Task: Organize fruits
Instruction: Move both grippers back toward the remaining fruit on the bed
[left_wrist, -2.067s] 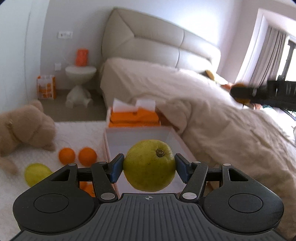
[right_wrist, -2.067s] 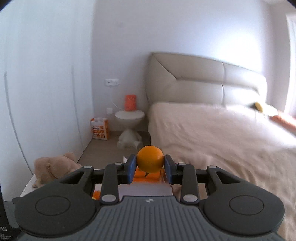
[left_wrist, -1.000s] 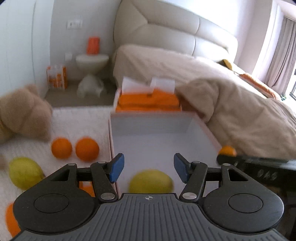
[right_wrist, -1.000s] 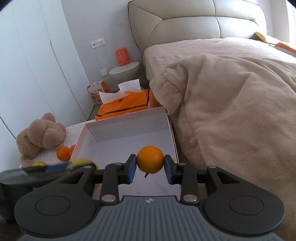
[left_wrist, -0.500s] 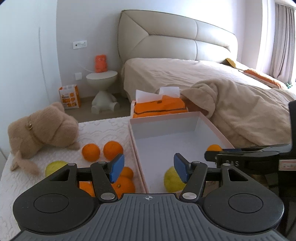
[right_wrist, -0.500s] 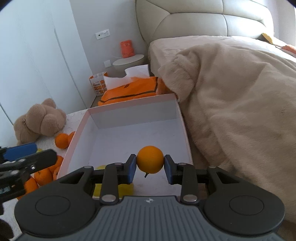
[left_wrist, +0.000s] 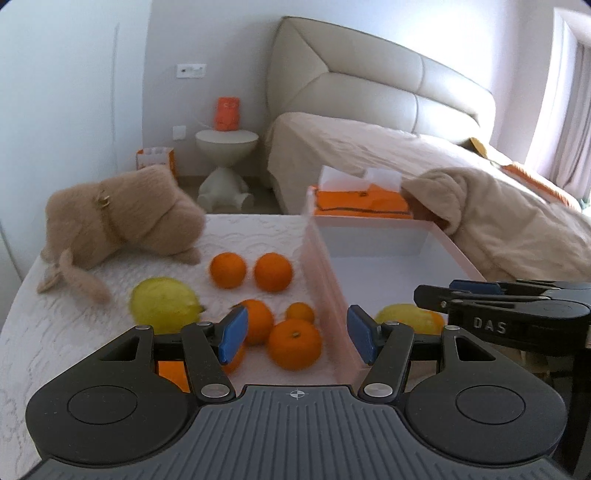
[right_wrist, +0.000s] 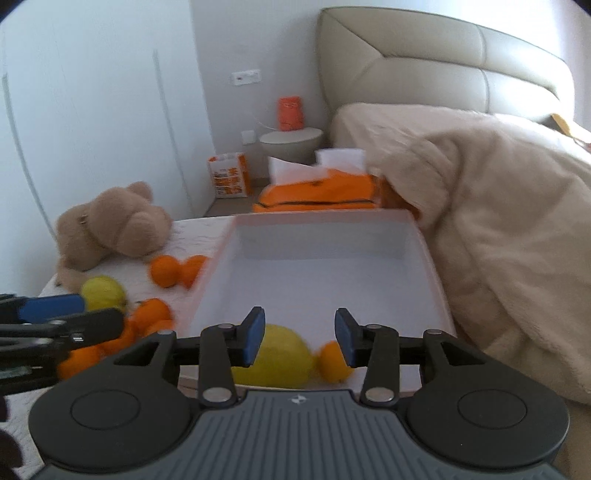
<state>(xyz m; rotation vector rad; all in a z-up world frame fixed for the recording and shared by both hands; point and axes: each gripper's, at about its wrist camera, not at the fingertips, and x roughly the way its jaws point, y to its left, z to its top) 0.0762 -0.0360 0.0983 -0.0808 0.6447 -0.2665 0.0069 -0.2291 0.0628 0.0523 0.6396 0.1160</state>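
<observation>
- Blue pads on my left tool (left_wrist: 295, 334) stand spread, nothing between them; it hangs over the box's left wall.
- My right tool (right_wrist: 299, 334) is spread too, empty, over the near end of the white box (right_wrist: 332, 236).
- In the box: a yellow-green fruit (right_wrist: 275, 360) and a small orange (right_wrist: 334, 362), side by side at the near wall.
- On the white textured surface (left_wrist: 74, 332), left of the box: a second yellow-green fruit (left_wrist: 164, 310) and loose oranges (left_wrist: 293, 343), near one another.
- Plush bear (left_wrist: 118, 218) lies beyond the fruit.
- Orange tissue pouch (left_wrist: 360, 205) just behind the box; beige blanket (right_wrist: 498, 236) along its right side.
</observation>
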